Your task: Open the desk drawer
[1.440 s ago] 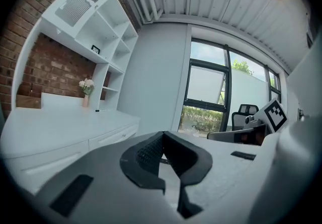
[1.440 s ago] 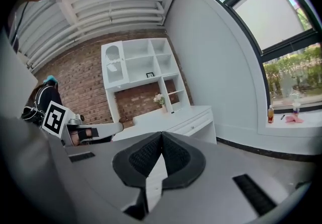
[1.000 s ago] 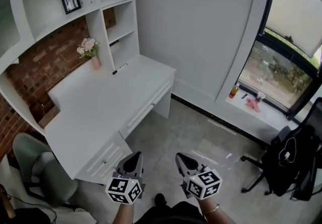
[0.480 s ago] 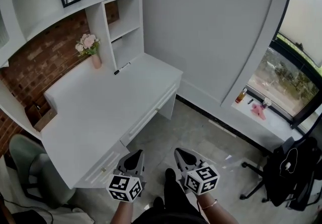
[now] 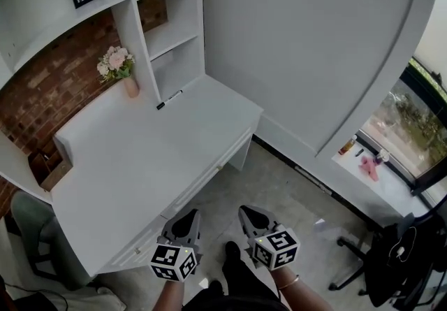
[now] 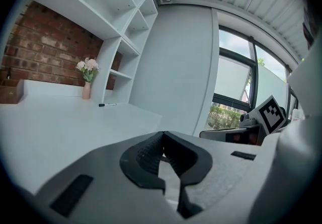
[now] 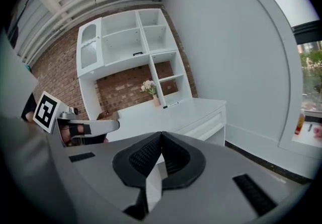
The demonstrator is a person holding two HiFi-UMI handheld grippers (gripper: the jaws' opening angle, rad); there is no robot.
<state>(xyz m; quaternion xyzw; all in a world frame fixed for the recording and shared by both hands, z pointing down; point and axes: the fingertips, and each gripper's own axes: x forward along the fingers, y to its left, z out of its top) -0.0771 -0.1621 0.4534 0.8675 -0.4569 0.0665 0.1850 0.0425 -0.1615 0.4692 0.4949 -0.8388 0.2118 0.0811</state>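
- Currently, my left gripper (image 6: 162, 134) is pressed together: its two pads meet at the tip, and nothing sits between them.
- My right gripper (image 7: 161, 134) is likewise pressed together and empty, with its pads in contact at the tip.
- Both grippers are held side by side, low in the head view, over the grey floor (image 5: 279, 177). Each one's marker cube faces up toward the camera.
- The white desk (image 5: 140, 156) lies ahead and to the left of both grippers. My left gripper is the nearer one, at the desk's front corner.
- The drawer (image 5: 209, 178) is the long front under the desk top, on the side facing the open floor.
- It is closed, its face in line with the desk edge, with a small knob (image 5: 218, 167) near its middle.
- Neither gripper touches the drawer. It is near, up and to the left of the jaws in the head view, with bare floor between.
- At the back of the desk top, pink flowers (image 5: 114, 65) stand in a vase against the brick wall (image 5: 56, 93).
- A black pen (image 5: 169, 98) lies just beside the foot of the white shelves (image 5: 171, 37).
- A wooden box (image 5: 47, 168) sits at the desk's left end.
- To the right, well apart from the desk, are a window (image 5: 412, 121) and a black chair (image 5: 398, 254).
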